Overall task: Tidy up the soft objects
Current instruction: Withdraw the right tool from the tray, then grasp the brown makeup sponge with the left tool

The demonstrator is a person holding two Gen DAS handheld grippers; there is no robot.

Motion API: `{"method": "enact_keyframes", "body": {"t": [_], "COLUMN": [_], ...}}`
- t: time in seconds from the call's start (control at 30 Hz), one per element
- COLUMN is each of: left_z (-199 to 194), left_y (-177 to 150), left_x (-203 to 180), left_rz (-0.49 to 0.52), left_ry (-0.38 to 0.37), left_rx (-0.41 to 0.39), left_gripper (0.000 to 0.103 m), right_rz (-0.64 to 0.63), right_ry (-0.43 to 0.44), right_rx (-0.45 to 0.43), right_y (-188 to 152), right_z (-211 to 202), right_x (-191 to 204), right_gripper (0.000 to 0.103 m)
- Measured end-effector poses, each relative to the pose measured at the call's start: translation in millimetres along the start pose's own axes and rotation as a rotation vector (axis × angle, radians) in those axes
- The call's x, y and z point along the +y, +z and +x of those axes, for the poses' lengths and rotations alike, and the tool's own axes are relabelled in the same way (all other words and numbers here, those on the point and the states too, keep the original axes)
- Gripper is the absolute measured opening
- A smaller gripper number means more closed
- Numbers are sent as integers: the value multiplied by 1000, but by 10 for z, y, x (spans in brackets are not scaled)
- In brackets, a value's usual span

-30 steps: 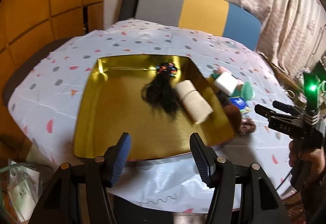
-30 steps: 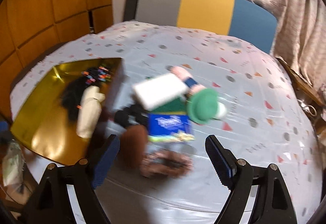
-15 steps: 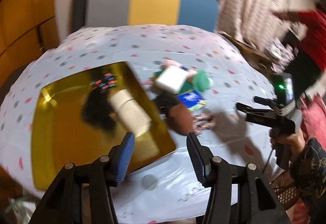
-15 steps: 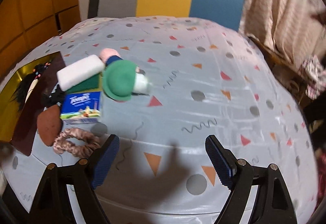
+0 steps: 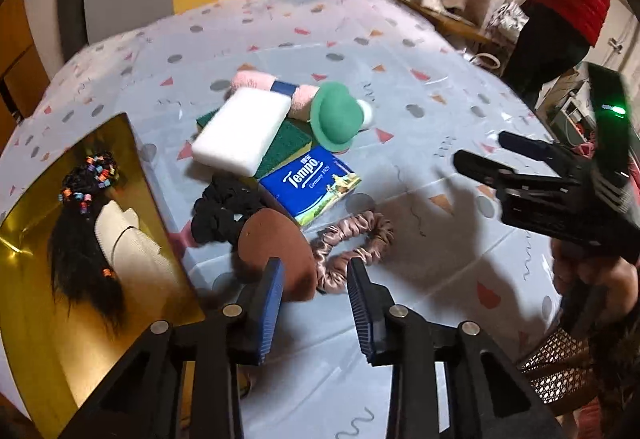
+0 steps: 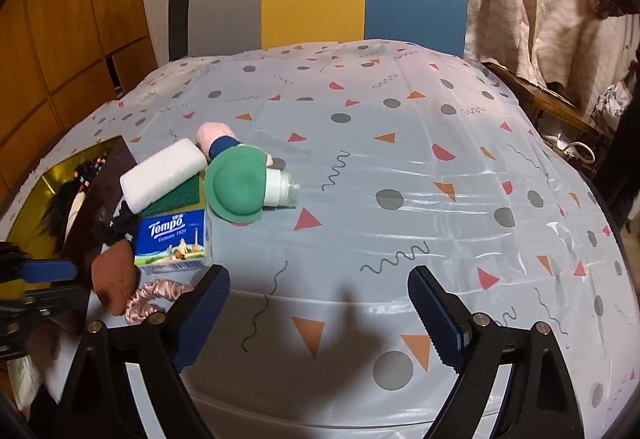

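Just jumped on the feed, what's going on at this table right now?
A person is sorting soft things into the gold tray, which already holds a black wig and a cream roll. The left claw is closing near the brown pad and pink scrunchie, gripping nothing yet. The right claw hangs open, empty.

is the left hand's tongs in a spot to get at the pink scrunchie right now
Probably yes. The left tongs hover just short of the pink scrunchie, jaws closing with nothing between them yet. The brown pad beside it overlaps one end, so it may get pinched too.
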State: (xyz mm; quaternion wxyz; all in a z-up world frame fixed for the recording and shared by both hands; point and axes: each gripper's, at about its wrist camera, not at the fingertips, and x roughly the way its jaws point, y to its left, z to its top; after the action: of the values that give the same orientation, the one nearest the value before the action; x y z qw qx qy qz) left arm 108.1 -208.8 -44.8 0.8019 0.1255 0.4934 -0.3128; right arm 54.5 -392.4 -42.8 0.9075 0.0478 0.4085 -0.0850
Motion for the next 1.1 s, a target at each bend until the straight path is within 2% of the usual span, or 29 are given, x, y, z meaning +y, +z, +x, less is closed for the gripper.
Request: {"method": "enact_keyframes", "body": {"t": [0.17, 0.23, 0.3, 0.37, 0.5, 0.57, 0.63, 0.7, 0.87, 0.97, 1.1], "left_z": [238, 298, 349, 421, 513, 490, 445, 352, 71, 24, 28], "left_y": [127, 138, 141, 158, 156, 132, 115, 82, -62, -220, -414], "left_x": [24, 4, -46, -96, -65, -43, -34, 7, -57, -185, -265], "left_rz": [4, 17, 43, 77, 79, 85, 85, 57, 31, 52, 67], "left_ry": [113, 121, 133, 176, 219, 208, 203, 160, -13, -42, -30], "left_rx": [80, 95, 91, 91, 81, 53, 30, 3, -78, -72, -55], "left_gripper": [38, 42, 43, 43, 44, 32, 29, 27, 27, 27, 28], "right_rz": [27, 30, 32, 29, 20, 19, 21, 18, 18, 23, 23], "right_ry": [6, 10, 12, 13, 8, 4, 5, 3, 3, 22, 52], "right_rx": [0, 0, 1, 1, -1, 2, 2, 1, 5, 20, 46], "right_y": [24, 32, 36, 37, 33, 32, 36, 38, 37, 22, -9], "right_z": [-15, -21, -23, -22, -28, -18, -16, -17, -7, 18, 76], "right_x": [-47, -50, -50, -40, -24, -26, -34, -35, -48, -39, -6], "right_gripper": [93, 94, 94, 94, 94, 94, 94, 94, 94, 94, 94]}}
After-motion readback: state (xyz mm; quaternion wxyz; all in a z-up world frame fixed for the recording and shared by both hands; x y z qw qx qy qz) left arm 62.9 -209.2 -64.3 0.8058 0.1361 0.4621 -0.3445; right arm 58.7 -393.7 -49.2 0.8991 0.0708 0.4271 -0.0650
